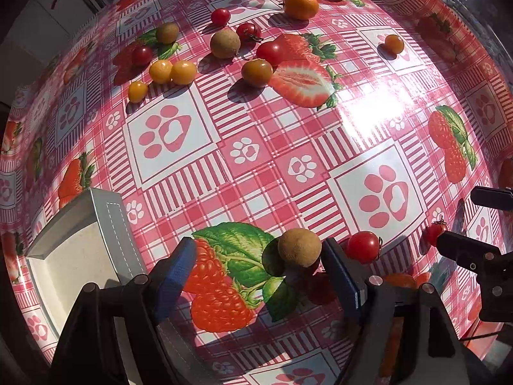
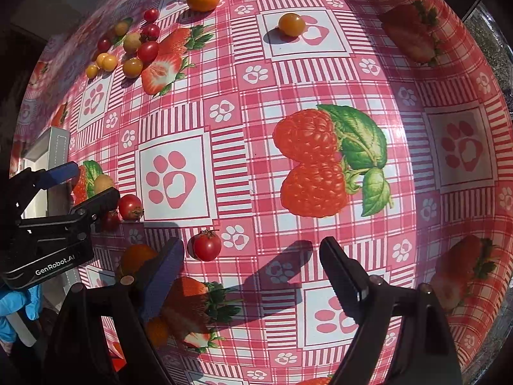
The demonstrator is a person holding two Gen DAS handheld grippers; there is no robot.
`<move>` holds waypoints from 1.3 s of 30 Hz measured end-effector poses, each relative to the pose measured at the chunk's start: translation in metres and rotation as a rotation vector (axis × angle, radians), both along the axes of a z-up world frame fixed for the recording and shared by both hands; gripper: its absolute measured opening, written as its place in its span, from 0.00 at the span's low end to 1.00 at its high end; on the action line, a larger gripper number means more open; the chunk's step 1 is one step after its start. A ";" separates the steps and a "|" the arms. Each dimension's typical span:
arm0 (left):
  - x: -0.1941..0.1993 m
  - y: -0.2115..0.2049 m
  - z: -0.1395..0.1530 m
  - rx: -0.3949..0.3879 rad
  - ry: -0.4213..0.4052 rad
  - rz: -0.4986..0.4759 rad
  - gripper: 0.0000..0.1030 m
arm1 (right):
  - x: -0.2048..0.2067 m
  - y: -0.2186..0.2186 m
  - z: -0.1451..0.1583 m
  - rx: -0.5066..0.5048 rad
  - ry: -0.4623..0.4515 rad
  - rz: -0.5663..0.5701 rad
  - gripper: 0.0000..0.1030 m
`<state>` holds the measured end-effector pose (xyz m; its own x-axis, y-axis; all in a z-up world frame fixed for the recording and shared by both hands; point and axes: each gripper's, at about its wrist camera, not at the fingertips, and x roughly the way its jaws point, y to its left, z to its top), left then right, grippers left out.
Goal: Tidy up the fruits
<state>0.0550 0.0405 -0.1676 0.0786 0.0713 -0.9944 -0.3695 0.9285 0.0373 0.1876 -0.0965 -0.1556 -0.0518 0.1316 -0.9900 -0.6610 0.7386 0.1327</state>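
We judge pick step: left gripper (image 1: 258, 258) jaws released around brown fruit (image 1: 299, 247) (untouched); right gripper (image 2: 251, 264) released near tomato (image 2: 207, 245). Next: clench, carry to white box (image 1: 80, 256).

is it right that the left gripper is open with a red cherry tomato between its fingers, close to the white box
Not quite. In the left wrist view the left gripper is open, close to the white box, but the fruit between its fingers is a brown longan. The red cherry tomato lies outside the jaws, just beyond the black finger.
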 end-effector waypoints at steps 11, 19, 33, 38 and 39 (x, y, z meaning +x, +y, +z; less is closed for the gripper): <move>-0.008 -0.020 -0.005 0.006 -0.010 0.000 0.76 | -0.058 0.015 -0.006 -0.043 -0.062 0.066 0.55; 0.009 -0.042 0.003 -0.031 -0.050 -0.047 0.27 | -0.076 -0.006 -0.003 0.005 -0.064 0.035 0.19; -0.018 -0.033 0.037 -0.148 -0.131 0.085 0.27 | -0.036 -0.051 0.032 0.084 -0.013 -0.034 0.19; -0.032 -0.035 0.054 -0.148 -0.157 0.102 0.27 | -0.032 -0.052 0.044 0.103 -0.014 -0.032 0.19; -0.034 -0.034 0.058 -0.147 -0.162 0.107 0.27 | -0.032 -0.054 0.048 0.105 -0.016 -0.029 0.19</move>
